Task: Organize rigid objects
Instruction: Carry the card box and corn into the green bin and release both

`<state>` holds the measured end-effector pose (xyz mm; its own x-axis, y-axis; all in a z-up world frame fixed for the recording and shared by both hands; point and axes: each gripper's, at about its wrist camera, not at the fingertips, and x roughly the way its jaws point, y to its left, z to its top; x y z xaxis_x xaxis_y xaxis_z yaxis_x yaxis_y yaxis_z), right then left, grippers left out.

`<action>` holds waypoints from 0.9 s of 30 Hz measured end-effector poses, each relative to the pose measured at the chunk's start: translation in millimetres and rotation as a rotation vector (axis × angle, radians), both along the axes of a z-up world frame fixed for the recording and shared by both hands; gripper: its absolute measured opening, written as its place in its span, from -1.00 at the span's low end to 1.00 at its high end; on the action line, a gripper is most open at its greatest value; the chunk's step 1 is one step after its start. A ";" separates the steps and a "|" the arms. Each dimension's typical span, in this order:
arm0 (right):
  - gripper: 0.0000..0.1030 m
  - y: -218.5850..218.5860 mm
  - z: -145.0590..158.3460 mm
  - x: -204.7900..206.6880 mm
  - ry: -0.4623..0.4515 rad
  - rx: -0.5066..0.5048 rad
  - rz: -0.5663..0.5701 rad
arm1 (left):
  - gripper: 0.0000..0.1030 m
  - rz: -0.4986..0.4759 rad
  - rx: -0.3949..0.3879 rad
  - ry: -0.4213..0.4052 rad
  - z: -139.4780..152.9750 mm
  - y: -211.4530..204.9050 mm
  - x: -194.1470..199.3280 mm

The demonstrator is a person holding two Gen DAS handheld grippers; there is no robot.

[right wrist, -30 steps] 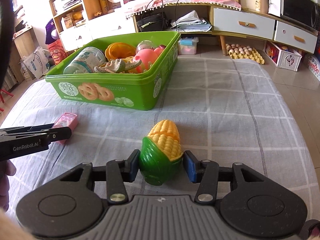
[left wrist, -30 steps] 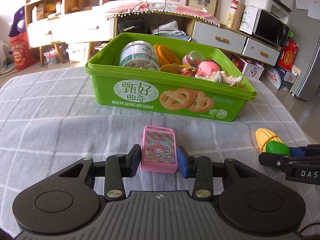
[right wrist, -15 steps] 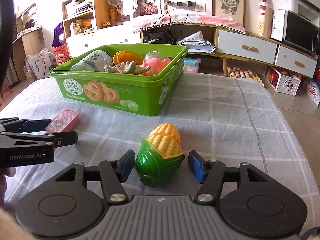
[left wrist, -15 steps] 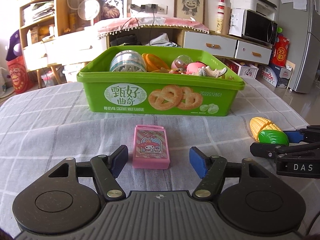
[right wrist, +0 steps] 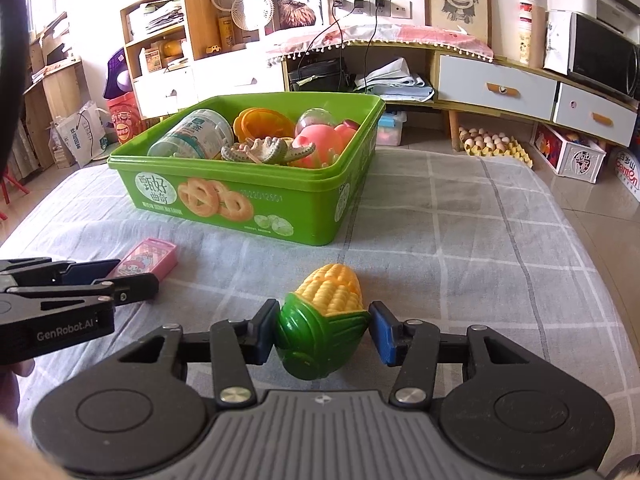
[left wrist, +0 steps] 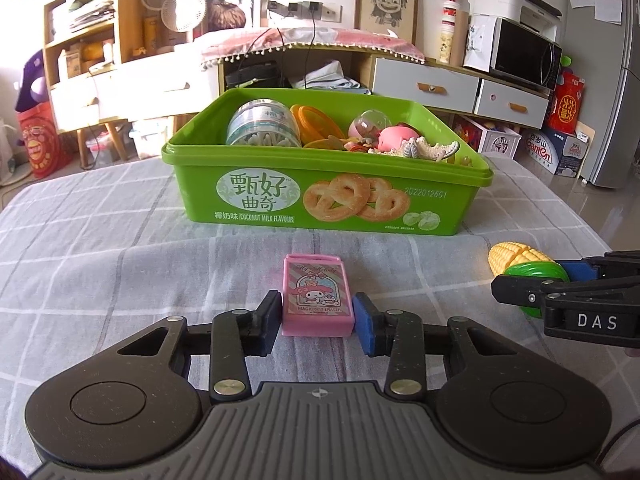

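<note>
A pink eraser box (left wrist: 317, 296) lies on the grey checked cloth (left wrist: 120, 272), between the fingers of my left gripper (left wrist: 318, 322), whose pads touch its sides. It also shows in the right wrist view (right wrist: 149, 261). A toy corn cob (right wrist: 322, 324) with a green husk sits between the fingers of my right gripper (right wrist: 324, 336); the left pad touches it, the right pad stands slightly off. The corn also shows in the left wrist view (left wrist: 524, 266). A green cookie tub (left wrist: 320, 200) holding several toys stands behind both.
The tub (right wrist: 256, 204) holds a plastic jar (right wrist: 194, 134), orange lids, a pink toy and a starfish. The cloth-covered table drops off at the right edge (right wrist: 600, 264). Shelves, drawers and a microwave stand beyond the table.
Both grippers opened half a second ago and have now narrowed again, the left onto the eraser box and the right around the corn. Both objects stay on the cloth.
</note>
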<state>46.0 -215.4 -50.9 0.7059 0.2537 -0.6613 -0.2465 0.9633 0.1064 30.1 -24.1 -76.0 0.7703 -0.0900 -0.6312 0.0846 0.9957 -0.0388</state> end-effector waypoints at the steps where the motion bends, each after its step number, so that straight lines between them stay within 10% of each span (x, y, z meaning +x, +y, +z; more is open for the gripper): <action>1: -0.53 -0.3 2.1 0.0 0.001 0.012 0.001 | -0.23 0.000 -0.008 0.003 1.7 0.6 -0.2; 27: -0.54 -11.2 60.5 19.7 -0.059 0.223 -0.079 | -0.25 0.022 -0.162 -0.075 67.0 11.5 25.4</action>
